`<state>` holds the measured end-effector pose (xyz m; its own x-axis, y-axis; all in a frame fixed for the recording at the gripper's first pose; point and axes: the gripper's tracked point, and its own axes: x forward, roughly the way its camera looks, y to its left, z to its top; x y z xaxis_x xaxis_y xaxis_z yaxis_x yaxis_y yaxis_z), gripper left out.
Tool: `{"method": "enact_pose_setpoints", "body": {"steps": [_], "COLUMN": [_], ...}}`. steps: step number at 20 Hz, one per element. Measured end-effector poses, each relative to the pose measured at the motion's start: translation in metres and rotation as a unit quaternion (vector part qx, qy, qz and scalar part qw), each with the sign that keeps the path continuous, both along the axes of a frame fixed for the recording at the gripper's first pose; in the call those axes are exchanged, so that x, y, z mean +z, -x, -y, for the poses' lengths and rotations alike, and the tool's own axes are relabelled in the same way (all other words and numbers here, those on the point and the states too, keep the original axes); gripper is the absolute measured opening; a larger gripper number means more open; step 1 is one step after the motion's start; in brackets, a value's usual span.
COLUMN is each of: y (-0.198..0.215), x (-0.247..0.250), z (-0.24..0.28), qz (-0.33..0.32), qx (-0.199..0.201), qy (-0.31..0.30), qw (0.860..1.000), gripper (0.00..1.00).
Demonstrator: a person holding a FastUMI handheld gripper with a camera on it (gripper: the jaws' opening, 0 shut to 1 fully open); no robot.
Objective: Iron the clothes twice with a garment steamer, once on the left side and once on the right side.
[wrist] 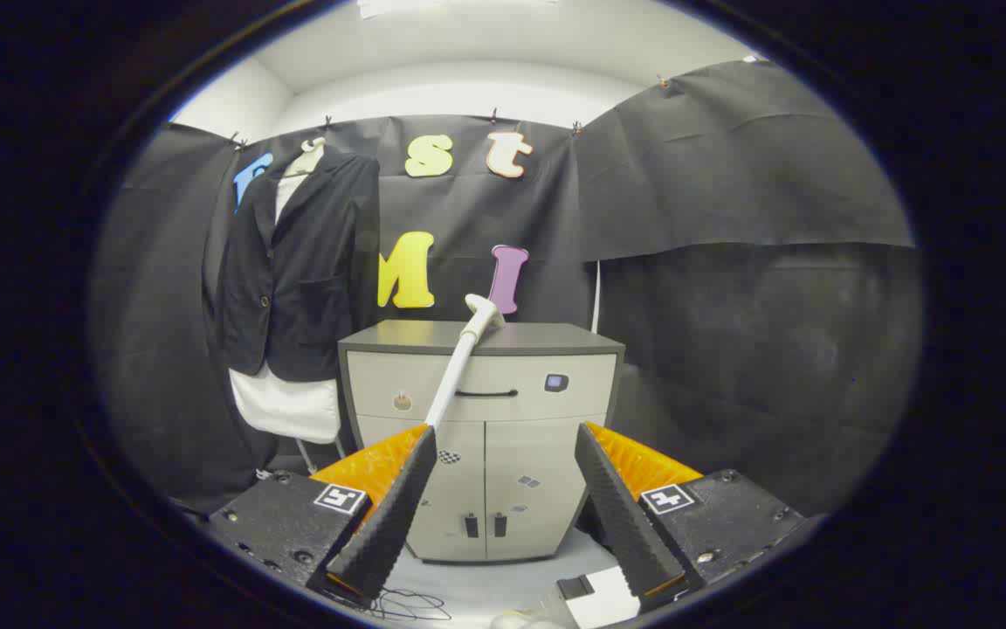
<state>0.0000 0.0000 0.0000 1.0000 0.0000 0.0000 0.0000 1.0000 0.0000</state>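
Observation:
A black jacket (pixel 298 262) hangs over a white shirt (pixel 285 406) on a hanger against the booth wall, beyond and to the left of my fingers. The white steamer wand (pixel 459 362) leans slanted against the front of a cabinet, its head (pixel 483 310) resting at the cabinet's top edge. Its lower end disappears behind my left fingertip (pixel 416 450). My gripper (pixel 505 435) is open, with a wide gap and nothing between the fingers. The wand lies just ahead of the left finger, and I cannot tell whether they touch.
A grey-topped beige cabinet (pixel 547 415) with a drawer and two doors stands straight ahead, beyond the fingers and right of the jacket. A thin dark cable (pixel 407 603) lies on the pale floor under the left finger. A white object (pixel 608 598) sits low by the right finger.

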Motion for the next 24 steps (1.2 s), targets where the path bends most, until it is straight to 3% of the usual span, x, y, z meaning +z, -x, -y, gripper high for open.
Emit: {"method": "enact_pose_setpoints", "body": {"steps": [16,24], "y": [-0.005,-0.026], "x": [0.011,0.046], "z": [-0.008,0.001], "qz": [0.000,-0.003], "qx": [-0.003,-0.015], "qy": [-0.007,-0.009], "qw": [1.000,1.000], "gripper": [0.99,0.99]}}
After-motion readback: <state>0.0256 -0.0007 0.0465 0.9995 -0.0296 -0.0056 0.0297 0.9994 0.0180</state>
